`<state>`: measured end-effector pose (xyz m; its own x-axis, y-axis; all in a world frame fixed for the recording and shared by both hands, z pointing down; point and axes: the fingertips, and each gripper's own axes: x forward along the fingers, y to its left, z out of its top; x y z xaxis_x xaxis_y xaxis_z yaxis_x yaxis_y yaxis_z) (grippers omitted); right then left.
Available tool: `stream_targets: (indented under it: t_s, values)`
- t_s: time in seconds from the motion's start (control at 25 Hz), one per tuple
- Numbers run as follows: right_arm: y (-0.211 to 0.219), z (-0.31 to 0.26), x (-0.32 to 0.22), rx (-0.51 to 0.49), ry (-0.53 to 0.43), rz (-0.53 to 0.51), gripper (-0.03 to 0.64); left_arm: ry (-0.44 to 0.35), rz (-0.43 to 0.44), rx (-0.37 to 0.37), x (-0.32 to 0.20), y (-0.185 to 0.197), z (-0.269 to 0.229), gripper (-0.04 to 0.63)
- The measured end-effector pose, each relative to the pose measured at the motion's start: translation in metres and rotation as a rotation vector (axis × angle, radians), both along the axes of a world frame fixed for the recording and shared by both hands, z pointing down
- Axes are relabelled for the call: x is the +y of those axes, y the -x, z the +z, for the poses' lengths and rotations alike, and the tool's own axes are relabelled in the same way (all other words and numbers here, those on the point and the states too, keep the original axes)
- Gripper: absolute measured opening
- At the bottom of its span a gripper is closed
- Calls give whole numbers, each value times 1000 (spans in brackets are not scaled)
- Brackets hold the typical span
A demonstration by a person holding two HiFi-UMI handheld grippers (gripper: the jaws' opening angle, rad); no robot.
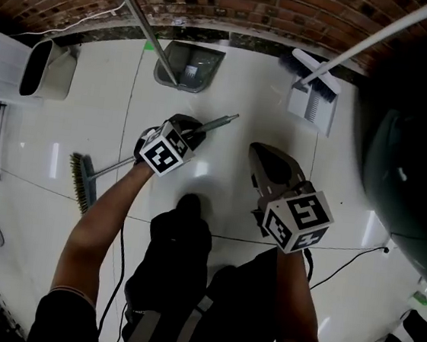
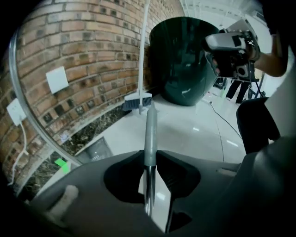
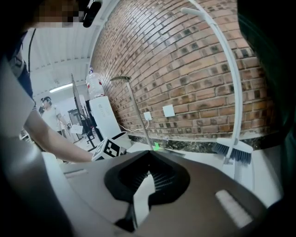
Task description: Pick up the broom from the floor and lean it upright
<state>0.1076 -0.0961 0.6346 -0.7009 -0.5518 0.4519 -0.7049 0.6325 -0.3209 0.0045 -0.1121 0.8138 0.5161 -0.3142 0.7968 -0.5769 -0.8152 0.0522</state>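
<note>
Left hand-held gripper (image 2: 149, 172) clamped on the broom (image 1: 83, 181) handle near its grey end; gripping there likely lets the brush hang low behind it. Right hand-held gripper (image 3: 145, 187) alongside, jaws apart, empty, free to steady. Brick wall (image 1: 239, 12) ahead: probable leaning spot.

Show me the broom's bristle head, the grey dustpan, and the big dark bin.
broom's bristle head (image 1: 82, 184): head view, middle of the bristles.
grey dustpan (image 1: 207, 61): head view, bare floor of the pan.
big dark bin (image 1: 410, 189): head view, its side wall.

A workroom or lab: bare brick wall (image 1: 240, 1), glossy white floor (image 1: 230, 92), wall sockets (image 2: 57, 78), black equipment stands (image 2: 240, 91) far right.
</note>
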Motion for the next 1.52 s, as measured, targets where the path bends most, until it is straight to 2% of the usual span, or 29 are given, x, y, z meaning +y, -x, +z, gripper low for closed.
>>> stream_targets:
  t_s: [0.2,0.44,0.68,1.0,1.16,1.36,1.52]
  values:
    - [36,-91,-7,-5,-7,-93,2,-112,-79,18,1,37,-109,89]
    - [81,-183,-7,-5,-16,-180,2,-175,-195,28,6,86,-208,89]
    - [138,-268,-10,-1,-58,-303,2,-250,-362,51,11,148,-295,89]
    - [215,-345,-5,8,-79,-425,2,-304,-590,82,35,239,-369,89]
    - [256,-370,-3,8,-81,-484,2,-302,-687,105,44,278,-399,89]
    - [294,-406,-9,9,-117,-546,2,-337,-790,173,46,315,-436,88]
    - [310,-423,-20,-3,-131,-558,2,-317,-848,218,39,328,-453,89]
